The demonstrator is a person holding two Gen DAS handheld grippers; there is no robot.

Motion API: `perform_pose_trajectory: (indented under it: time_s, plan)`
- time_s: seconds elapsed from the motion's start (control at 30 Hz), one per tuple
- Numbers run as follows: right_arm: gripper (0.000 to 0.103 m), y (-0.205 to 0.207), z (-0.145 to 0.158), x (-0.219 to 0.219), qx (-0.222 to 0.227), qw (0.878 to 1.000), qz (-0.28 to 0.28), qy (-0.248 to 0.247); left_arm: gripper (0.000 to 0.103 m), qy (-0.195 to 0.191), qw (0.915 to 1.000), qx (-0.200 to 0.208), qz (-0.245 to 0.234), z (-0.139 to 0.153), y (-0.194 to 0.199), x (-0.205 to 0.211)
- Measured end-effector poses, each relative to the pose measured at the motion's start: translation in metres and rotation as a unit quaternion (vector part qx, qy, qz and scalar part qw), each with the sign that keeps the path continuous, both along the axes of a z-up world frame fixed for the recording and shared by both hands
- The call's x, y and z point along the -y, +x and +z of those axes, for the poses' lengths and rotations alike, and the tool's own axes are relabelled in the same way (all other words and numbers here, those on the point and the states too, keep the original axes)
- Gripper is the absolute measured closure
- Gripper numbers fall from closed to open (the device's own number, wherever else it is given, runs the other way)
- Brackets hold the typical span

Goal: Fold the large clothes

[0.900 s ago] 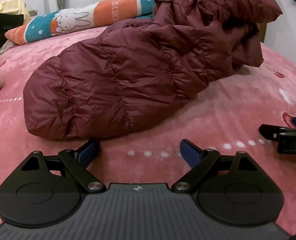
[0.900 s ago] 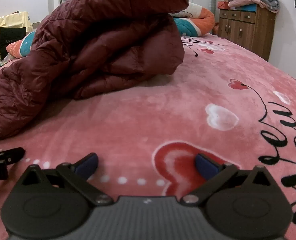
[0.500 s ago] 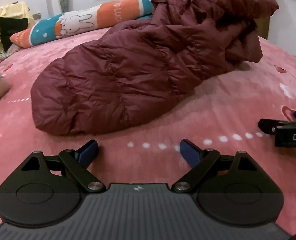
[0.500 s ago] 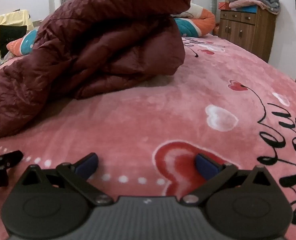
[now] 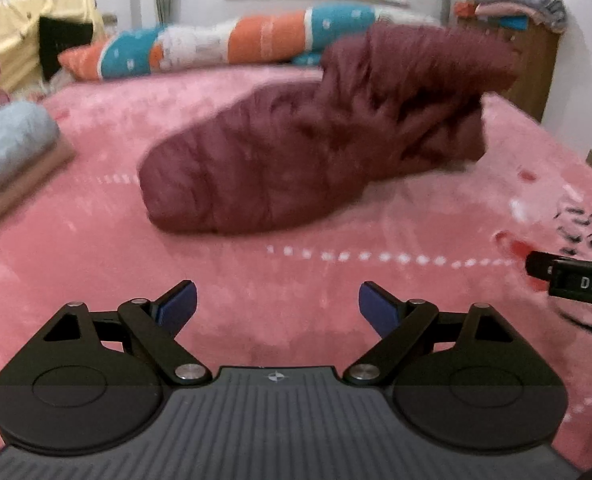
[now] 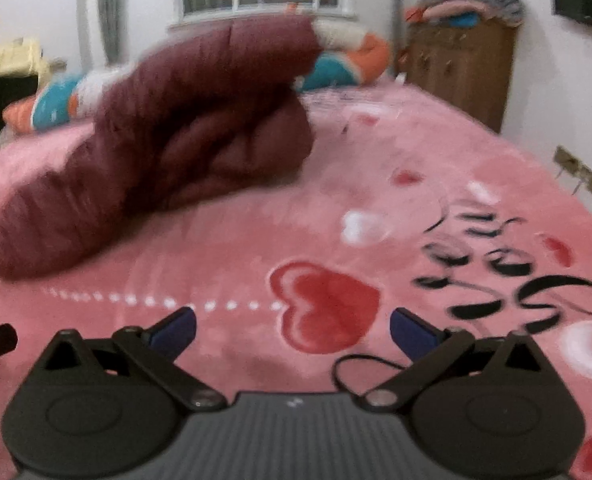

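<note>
- Maroon and quilted, the puffer jacket (image 5: 296, 160) lies bundled on the pink fleece blanket (image 5: 96, 248), well ahead of our left gripper (image 5: 276, 300) and touching neither finger.
- We've got the left gripper's blue pads (image 5: 178, 304) spread wide, with only blanket between them.
- Over on the right gripper (image 6: 292, 326), same story: pads far apart, nothing held, a red heart print (image 6: 327, 308) showing just past them.
- From the right gripper the jacket (image 6: 168, 148) sits ahead and to the left, its far end folded up into a thick heap.
- Both views are blurred, so we can't make out seams or a zip.
- Beyond the jacket, we see a long striped bolster pillow (image 5: 216, 46) along the head of the bed.
- Far right of the grippers stands a wooden cabinet (image 6: 461, 68) with folded blankets (image 6: 467, 2) stacked on top.
- Left of our left gripper, a grey folded cloth (image 5: 8, 144) rests at the blanket's edge.
</note>
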State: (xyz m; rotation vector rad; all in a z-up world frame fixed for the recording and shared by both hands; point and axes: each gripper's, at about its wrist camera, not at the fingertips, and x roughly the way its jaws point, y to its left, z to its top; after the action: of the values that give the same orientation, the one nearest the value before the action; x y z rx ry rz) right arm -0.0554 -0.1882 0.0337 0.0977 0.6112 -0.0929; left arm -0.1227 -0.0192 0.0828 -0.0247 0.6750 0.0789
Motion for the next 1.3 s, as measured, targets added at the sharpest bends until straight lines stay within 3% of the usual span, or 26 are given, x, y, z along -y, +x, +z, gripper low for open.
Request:
perform_pose_trajectory:
  time_s: [0.2,0.3,0.7,0.87,1.3]
  plan:
    - [0.001,-0.055,0.063,0.001,0.069,0.998,0.005,-0.008,0.000,0.017,0.9978,0.064,0.005,0.071,-0.045,-0.001]
    - [0.001,-0.070,0.083,0.001,0.075,0.997,0.008,-0.017,0.000,0.034,0.9954,0.090,0.003,0.098,-0.068,0.000]
    - [0.001,-0.122,0.151,0.003,0.127,0.992,0.022,0.002,0.000,0.062,0.9826,0.174,0.015,0.171,-0.128,-0.003]
    - [0.001,-0.140,0.171,-0.006,0.149,0.988,0.032,-0.011,0.000,0.067,0.9780,0.196,0.022,0.183,-0.151,-0.004]
    - [0.001,-0.168,0.190,-0.026,0.190,0.980,0.058,-0.016,0.000,0.069,0.9735,0.216,0.027,0.182,-0.152,0.013]
